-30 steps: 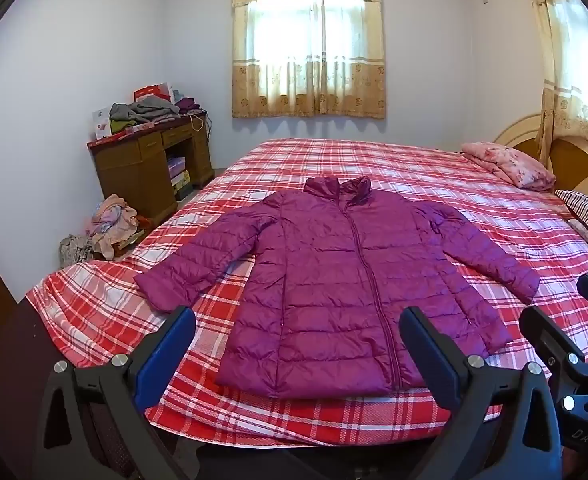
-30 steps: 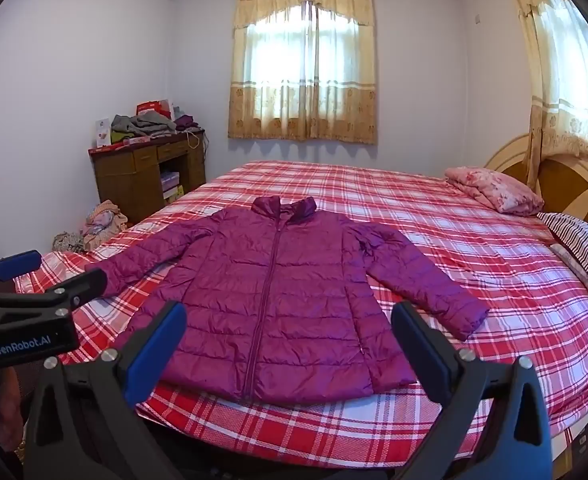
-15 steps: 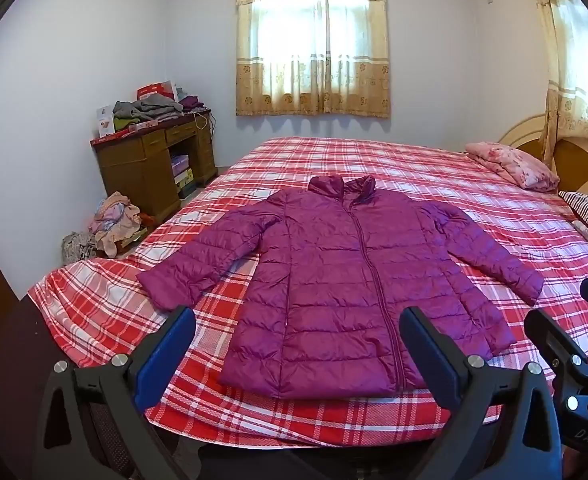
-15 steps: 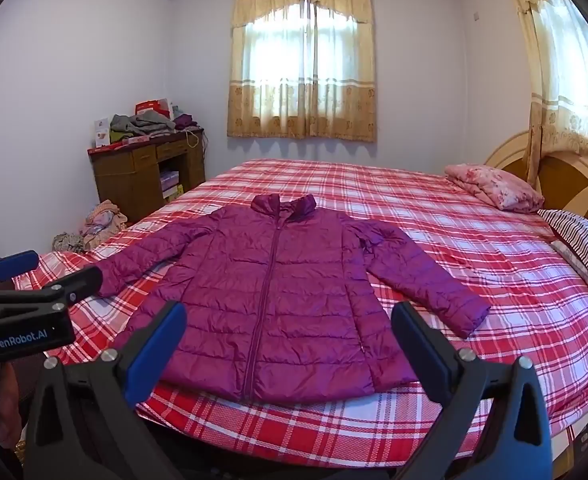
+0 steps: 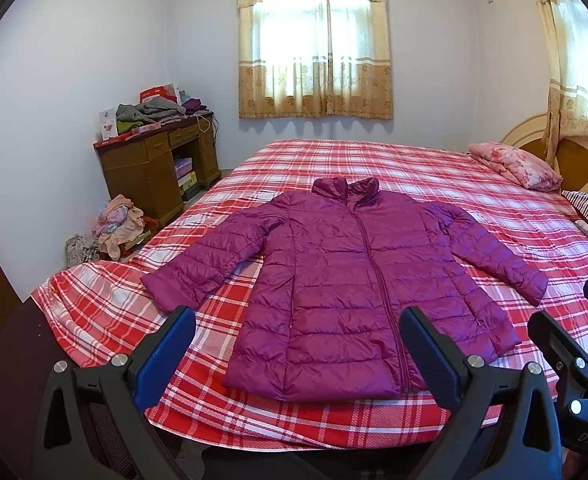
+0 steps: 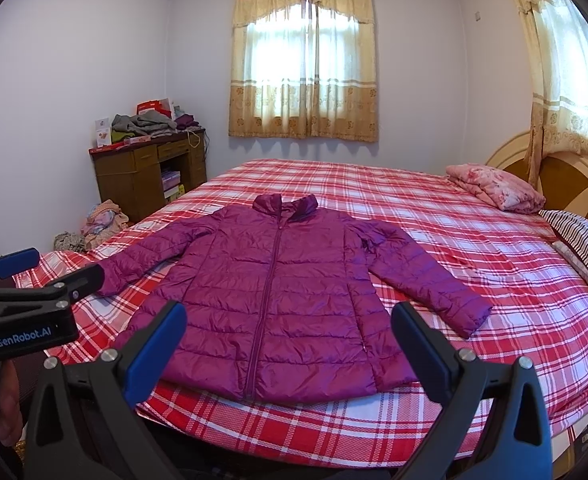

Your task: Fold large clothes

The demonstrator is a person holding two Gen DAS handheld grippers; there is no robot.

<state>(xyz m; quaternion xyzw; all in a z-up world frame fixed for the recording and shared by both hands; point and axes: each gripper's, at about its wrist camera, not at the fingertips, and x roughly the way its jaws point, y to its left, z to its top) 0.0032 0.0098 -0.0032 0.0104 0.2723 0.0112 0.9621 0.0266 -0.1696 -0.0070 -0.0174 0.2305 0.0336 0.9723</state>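
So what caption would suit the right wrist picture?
Open right gripper hovers before a purple jacket spread flat on the plaid bed.

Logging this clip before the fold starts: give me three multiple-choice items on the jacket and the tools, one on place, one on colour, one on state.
1. Where does the jacket lie?
A. on the desk
B. flat on the bed
C. on the floor

2. What colour is the jacket?
A. purple
B. grey
C. yellow

3. How do the left tool and right tool stand?
A. both shut on a sleeve
B. one open, one shut on the hem
C. both open, holding nothing

Answers:
1 B: it is spread front up on the plaid sheet, sleeves out to the sides.
2 A: the whole quilted shell is purple-magenta.
3 C: each tool's blue-padded fingers stand wide apart short of the hem, with nothing between them.
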